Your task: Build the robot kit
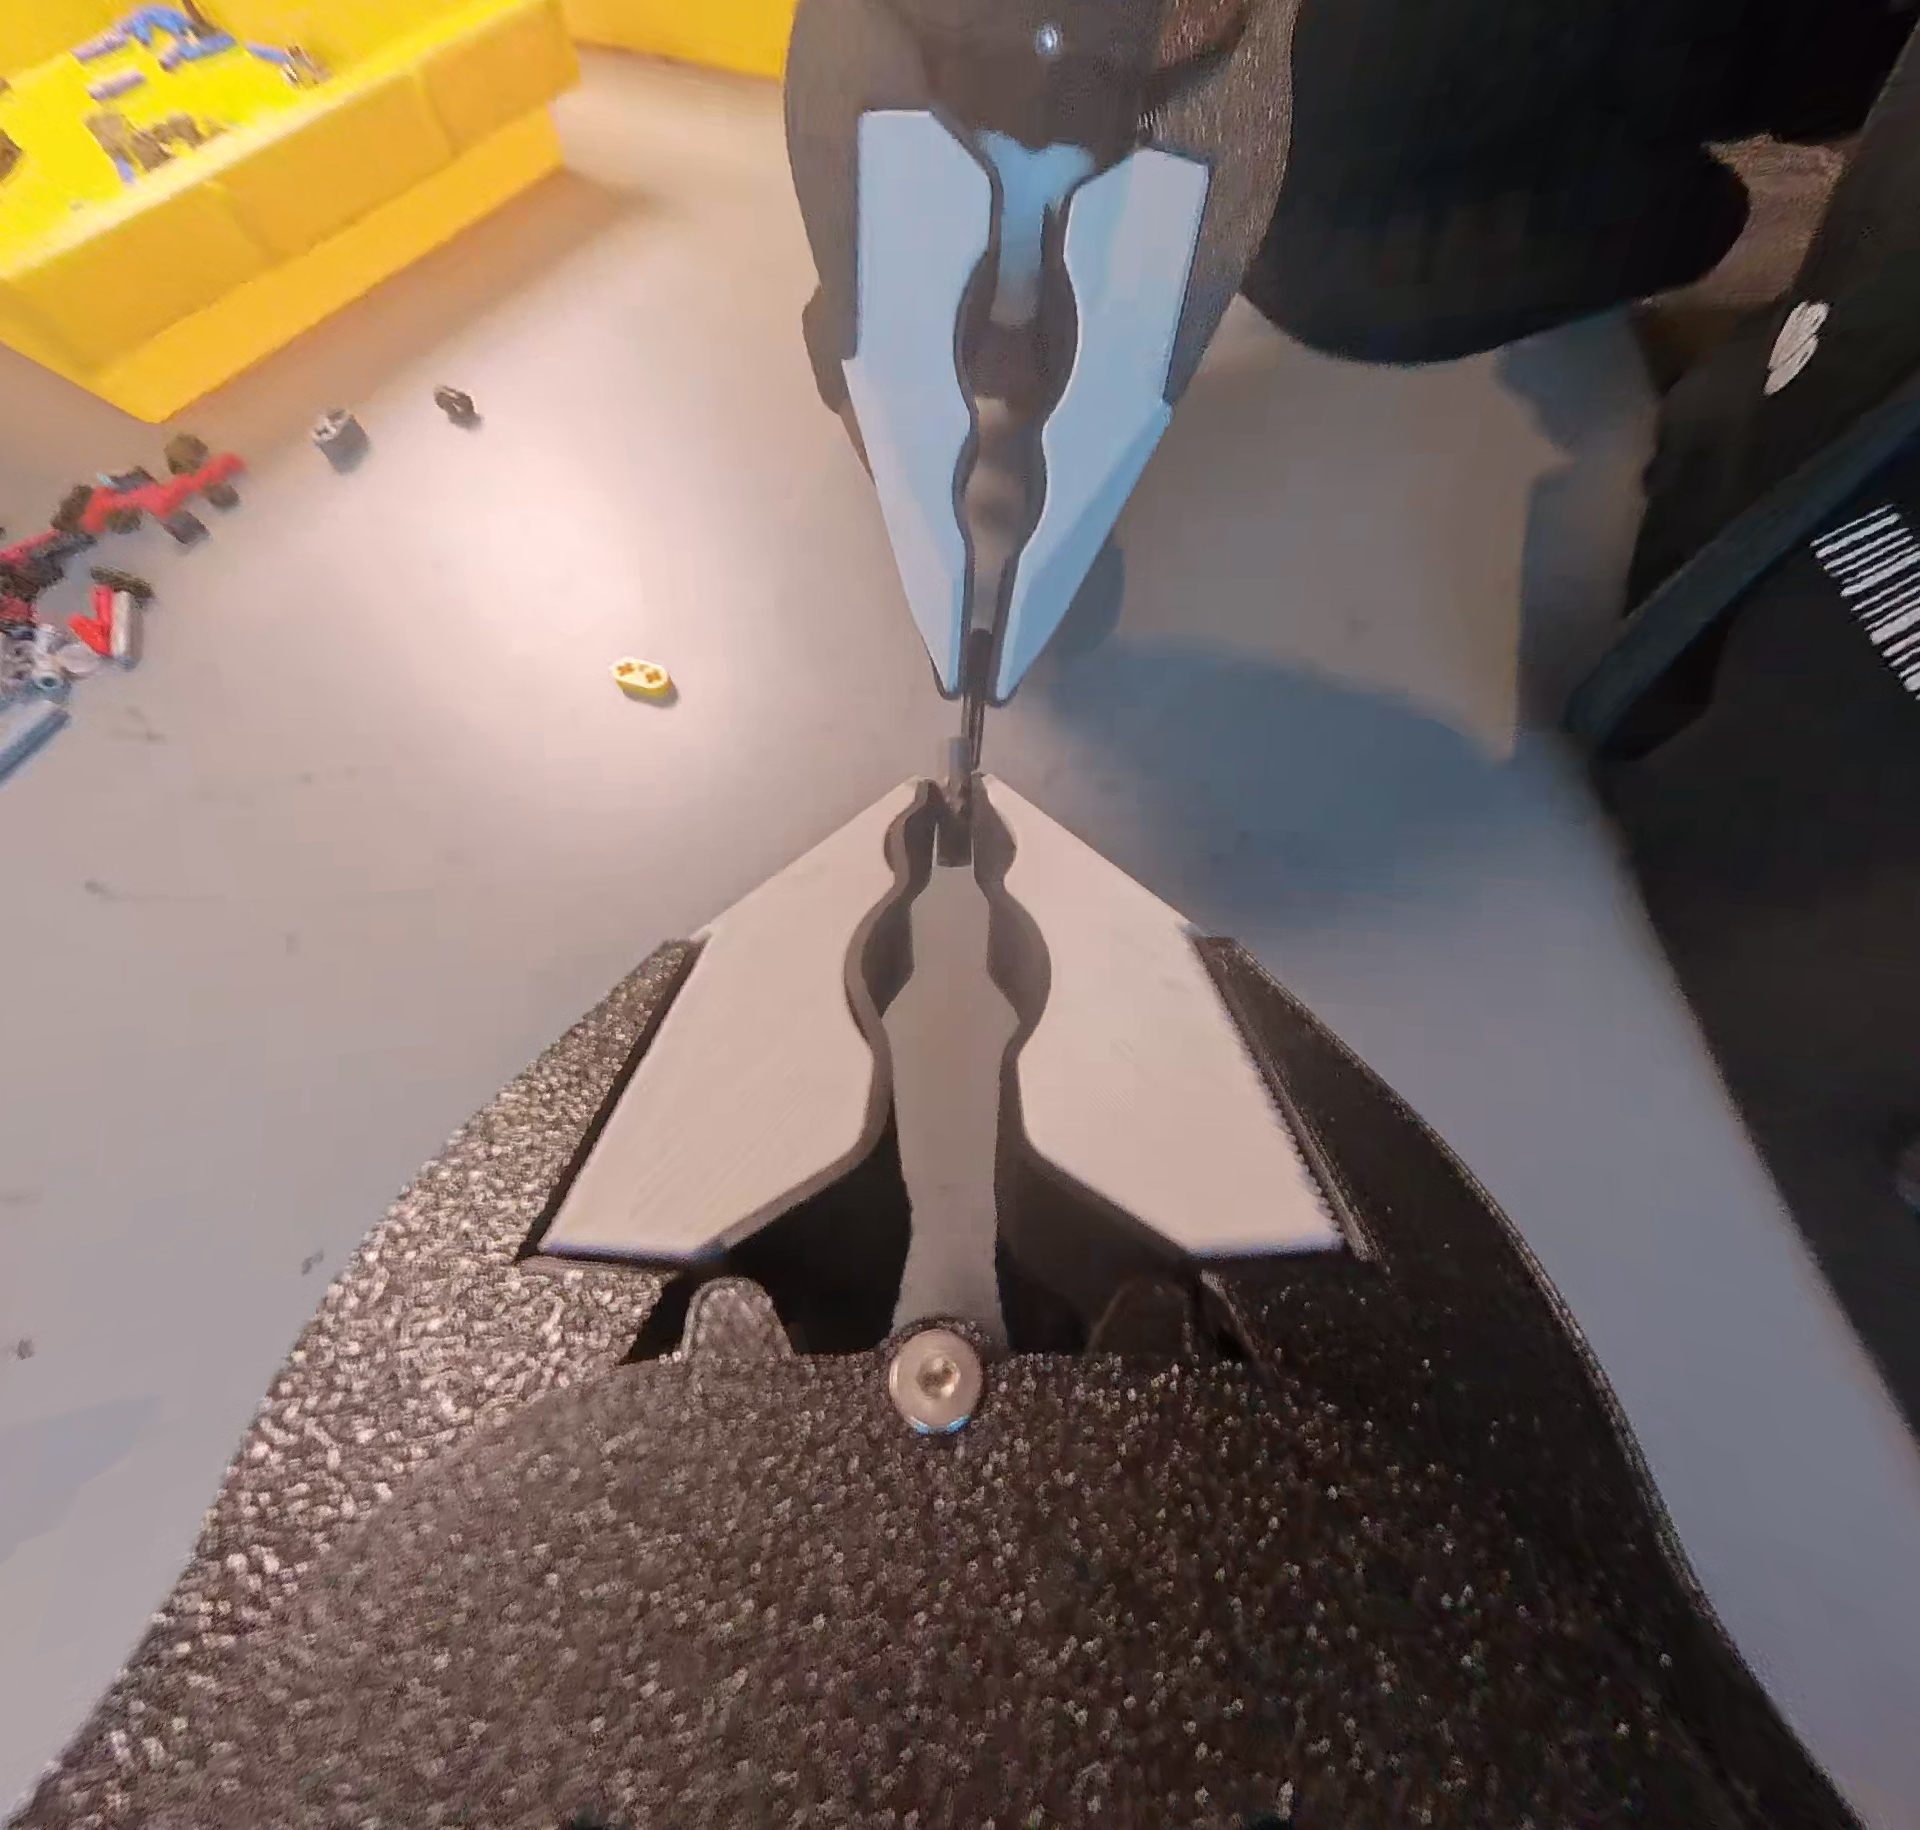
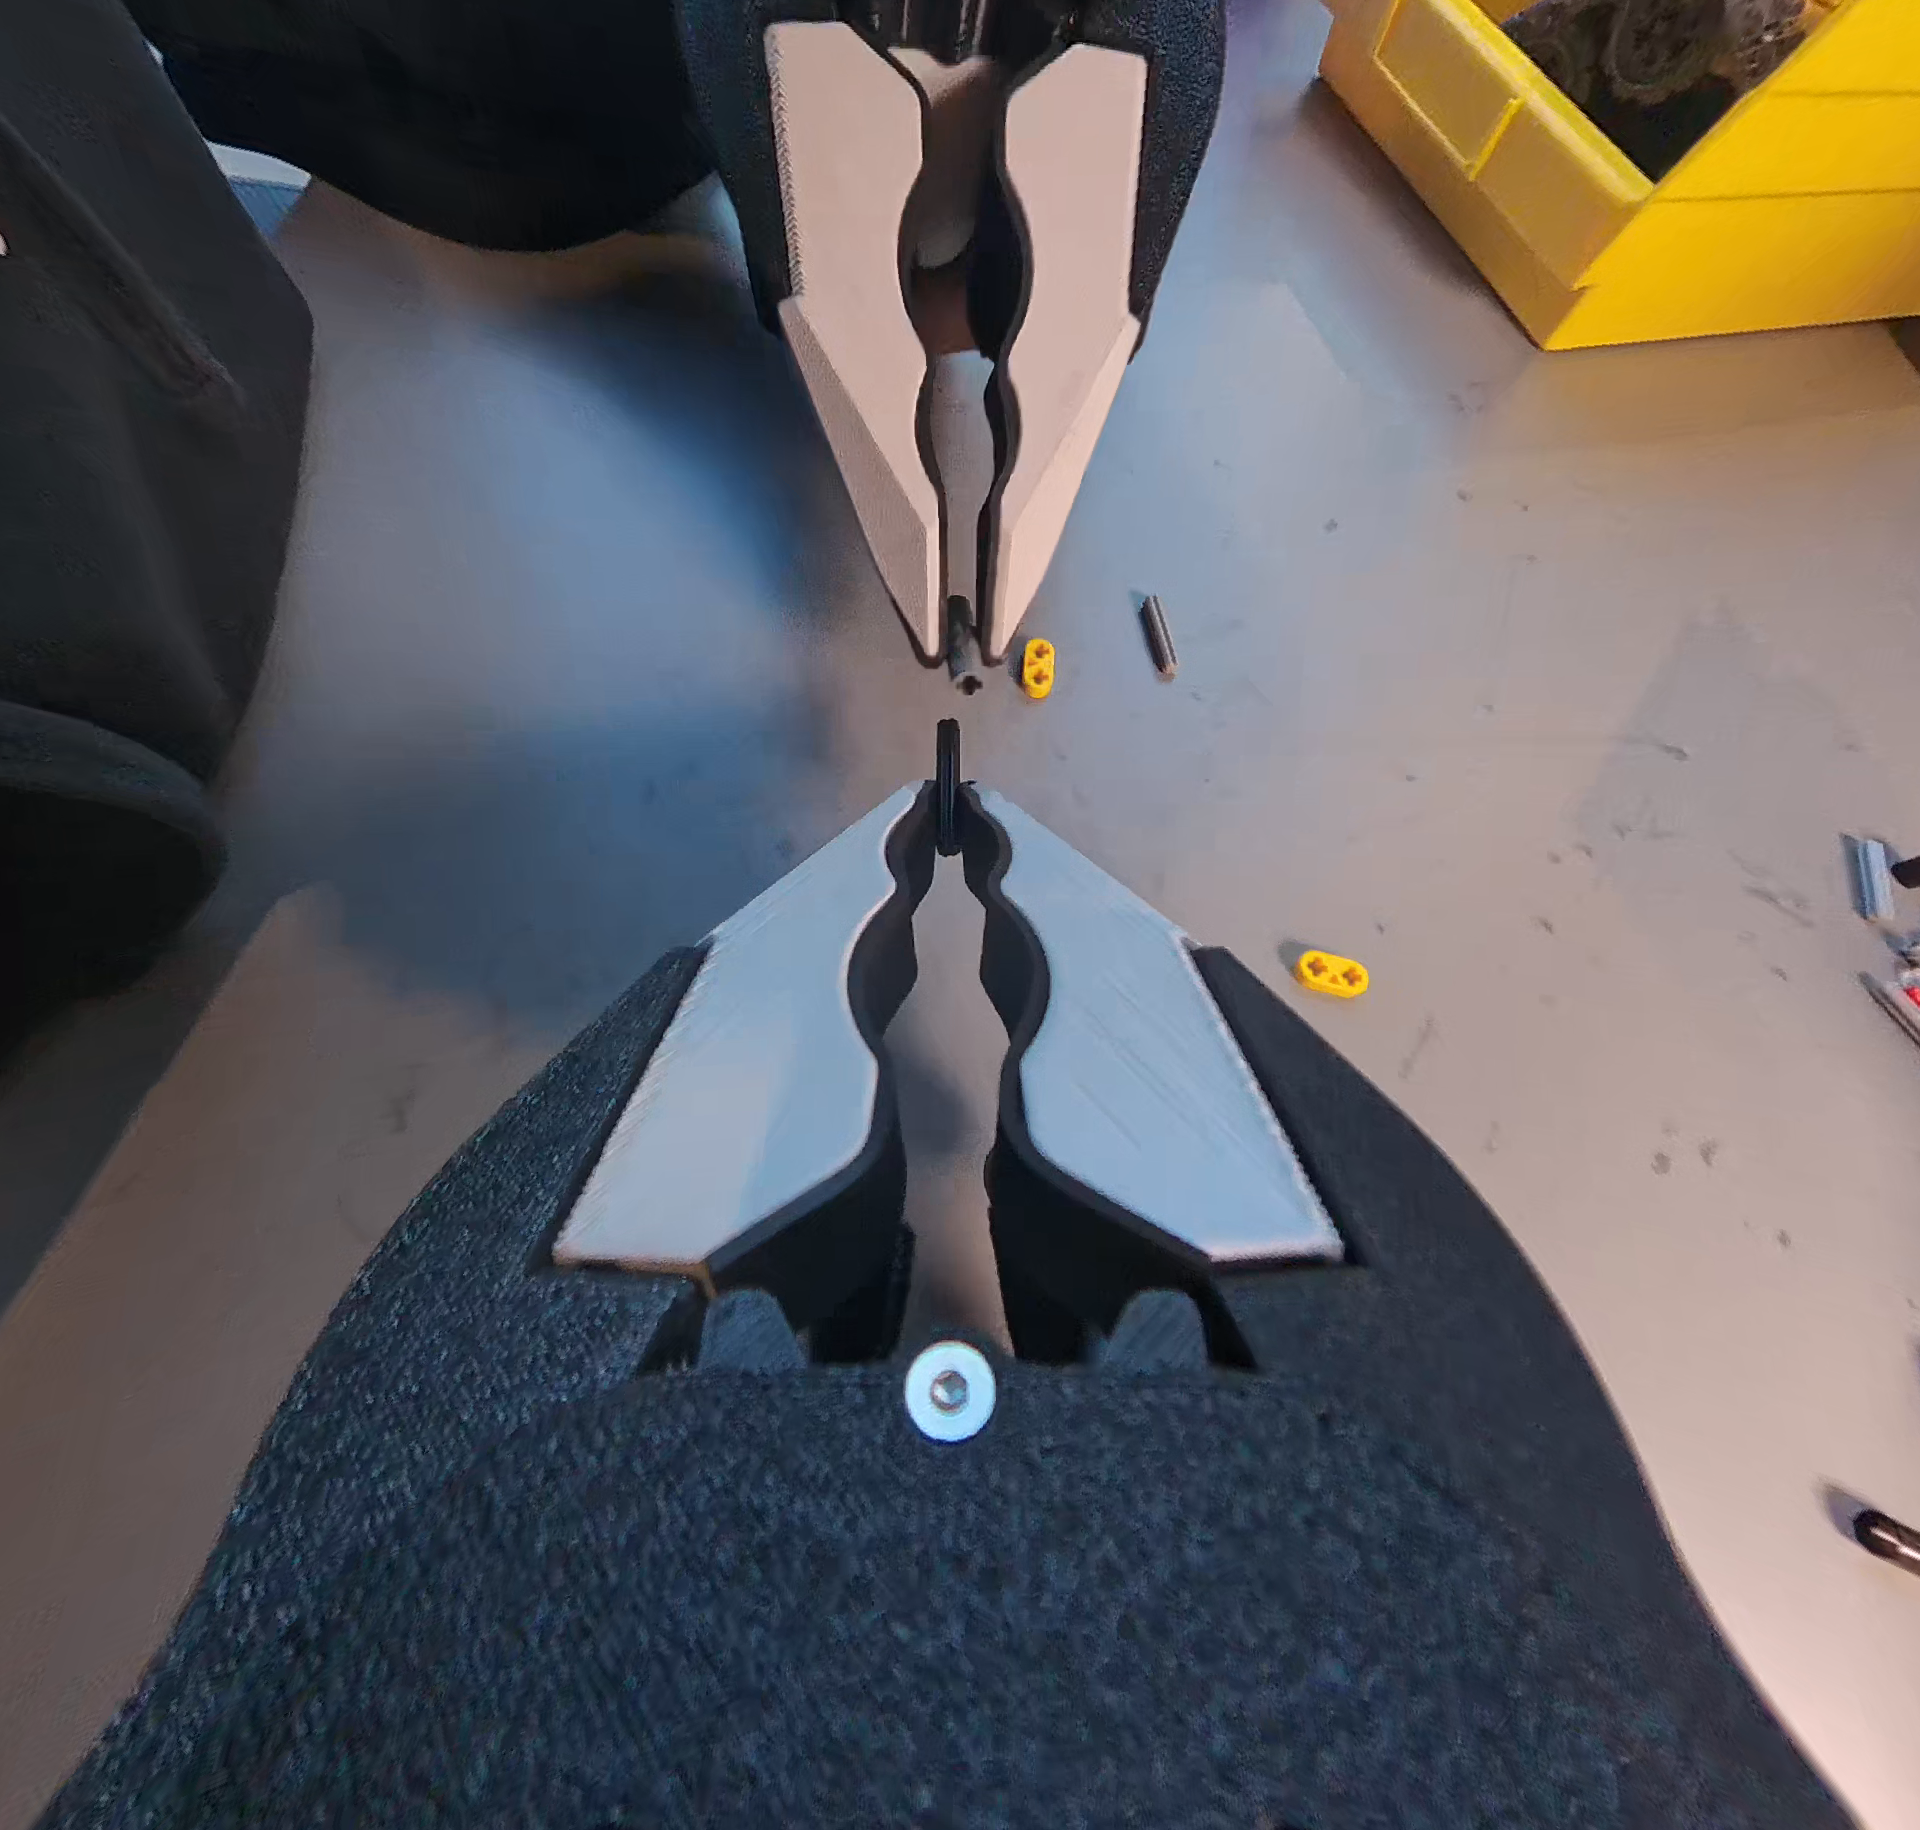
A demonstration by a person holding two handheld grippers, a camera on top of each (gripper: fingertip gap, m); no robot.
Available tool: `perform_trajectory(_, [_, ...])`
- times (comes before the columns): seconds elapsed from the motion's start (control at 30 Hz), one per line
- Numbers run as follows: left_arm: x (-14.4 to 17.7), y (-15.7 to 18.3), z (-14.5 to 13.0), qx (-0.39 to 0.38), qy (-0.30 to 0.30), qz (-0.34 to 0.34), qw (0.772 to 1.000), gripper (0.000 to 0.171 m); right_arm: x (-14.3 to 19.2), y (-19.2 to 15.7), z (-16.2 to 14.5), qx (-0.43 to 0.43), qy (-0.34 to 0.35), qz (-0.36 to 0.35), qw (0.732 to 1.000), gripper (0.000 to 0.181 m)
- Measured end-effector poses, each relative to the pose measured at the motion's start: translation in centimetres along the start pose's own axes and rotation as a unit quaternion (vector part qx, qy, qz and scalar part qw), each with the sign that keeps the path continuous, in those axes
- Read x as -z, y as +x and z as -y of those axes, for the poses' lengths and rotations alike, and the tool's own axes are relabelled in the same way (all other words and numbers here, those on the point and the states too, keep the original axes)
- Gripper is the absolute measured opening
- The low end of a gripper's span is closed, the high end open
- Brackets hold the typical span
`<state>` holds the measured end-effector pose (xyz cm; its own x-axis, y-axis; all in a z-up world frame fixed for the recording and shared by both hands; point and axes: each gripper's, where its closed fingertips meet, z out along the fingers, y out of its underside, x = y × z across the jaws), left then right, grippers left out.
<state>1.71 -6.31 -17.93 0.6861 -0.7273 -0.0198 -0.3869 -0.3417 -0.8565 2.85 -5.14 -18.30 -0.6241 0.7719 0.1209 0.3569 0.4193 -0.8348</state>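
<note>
We hold 2 sets of tongs tip to tip above the grey bench (image 1: 436, 845). The left tongs (image 1: 951, 793) are closed down to a narrow slit and pinch a short black bush (image 1: 951, 830) at the very tips. The right tongs (image 2: 948, 793) are likewise nearly closed, gripping a thin black axle (image 2: 948, 783) that sticks out a little past the tips. In the right wrist view the axle and the bush stand just apart; in the left wrist view they look almost touching, so we cannot tell if they have met.

We judge the main risk to be misalignment: both parts are gripped only at the tips, so a slight tilt could make one pivot or pop out and drop among the loose pieces, near the yellow 2-hole link (image 1: 644, 676). Pressing off-axis could also jam the axle against the rim. The yellow bin (image 1: 312, 170) sits well apart.
</note>
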Motion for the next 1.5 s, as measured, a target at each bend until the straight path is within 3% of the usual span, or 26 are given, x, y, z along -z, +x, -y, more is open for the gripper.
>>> perform_trajectory(0.13, [0.5, 0.1, 0.8, 0.008, 0.025, -0.007, 1.000, 0.005, 0.3, 0.2, 0.9, 0.000, 0.022, -0.006, 1.000, 0.003])
perform_trajectory(0.63, [0.1, 0.2, 0.2, -0.004, 0.006, -0.003, 1.000, 0.005, 0.5, 0.1, 0.9, -0.031, 0.034, 0.010, 0.999, 0.004])
perform_trajectory(0.97, [-0.2, 0.3, -0.4, -0.007, -0.017, -0.003, 1.000, 0.005, 0.1, -0.1, 0.3, -0.011, 0.008, 0.007, 1.000, 0.004])
perform_trajectory(1.2, [-0.6, 0.7, -1.1, 0.036, -0.038, -0.027, 0.998, 0.005, -0.2, -0.6, -0.1, 0.016, -0.003, 0.010, 1.000, 0.003])
perform_trajectory(1.5, [0.0, 1.0, -0.3, 0.093, -0.008, -0.062, 0.994, 0.005, 0.2, -0.7, 0.8, 0.062, 0.016, -0.005, 0.998, 0.003])
